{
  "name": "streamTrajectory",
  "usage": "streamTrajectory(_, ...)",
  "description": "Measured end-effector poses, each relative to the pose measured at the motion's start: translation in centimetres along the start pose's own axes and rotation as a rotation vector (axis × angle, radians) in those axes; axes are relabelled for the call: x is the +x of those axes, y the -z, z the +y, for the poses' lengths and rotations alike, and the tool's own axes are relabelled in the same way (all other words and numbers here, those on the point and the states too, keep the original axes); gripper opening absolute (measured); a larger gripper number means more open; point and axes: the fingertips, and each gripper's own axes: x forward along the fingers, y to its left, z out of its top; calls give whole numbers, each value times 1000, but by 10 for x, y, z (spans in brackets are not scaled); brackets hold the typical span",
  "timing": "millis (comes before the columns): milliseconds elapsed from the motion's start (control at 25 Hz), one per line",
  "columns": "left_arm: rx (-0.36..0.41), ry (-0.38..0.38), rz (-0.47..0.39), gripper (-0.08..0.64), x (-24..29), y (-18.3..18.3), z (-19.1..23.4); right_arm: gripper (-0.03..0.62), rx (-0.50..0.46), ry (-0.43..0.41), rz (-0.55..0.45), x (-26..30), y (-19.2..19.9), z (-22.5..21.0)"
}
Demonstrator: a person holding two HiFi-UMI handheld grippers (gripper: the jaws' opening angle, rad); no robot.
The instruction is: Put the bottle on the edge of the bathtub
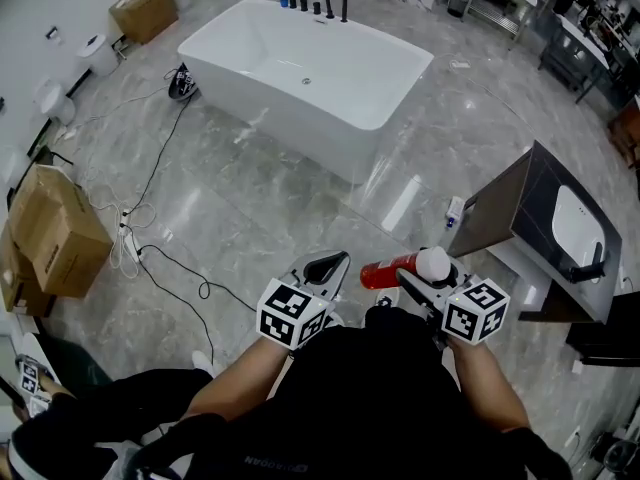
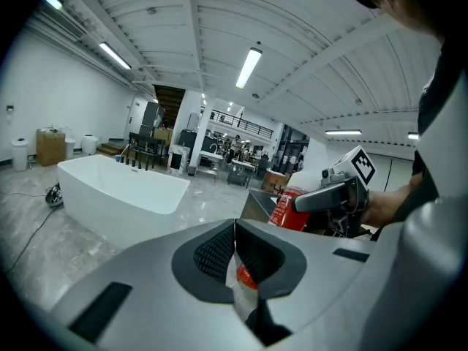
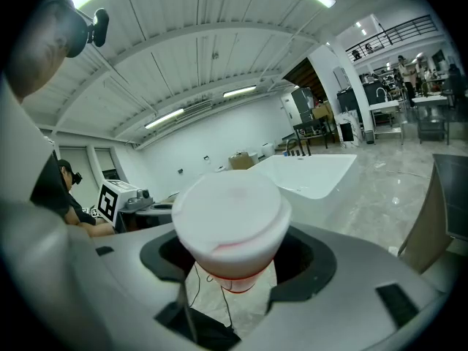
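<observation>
Your right gripper pinched the red bottle near its cap, well short of the far bathtub; left gripper pressed together, empty. Held sideways, it could've slipped out.

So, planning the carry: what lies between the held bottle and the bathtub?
Head view: only bare floor between the bottle in the right gripper and bathtub; cables lie off left.

The left gripper fills the lower frame, its jaws pressed together at 6 o'clock with nothing gripped. A white bathtub stands at 9 o'clock. At 3 o'clock the right gripper clamps a red bottle.
</observation>
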Motion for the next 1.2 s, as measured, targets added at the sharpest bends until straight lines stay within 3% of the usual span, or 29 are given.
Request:
streamTrajectory(560, 16, 71, 16, 17, 53, -14, -15, 288, 26, 101, -3, -28, -11, -53)
streamTrajectory(760, 32, 73, 35, 17, 87, -23, -24, 288, 55, 106, -19, -39, -14, -88)
streamTrajectory(1200, 60, 43, 40, 17, 177, -76, -25, 288, 64, 90, -63, -45, -59, -186)
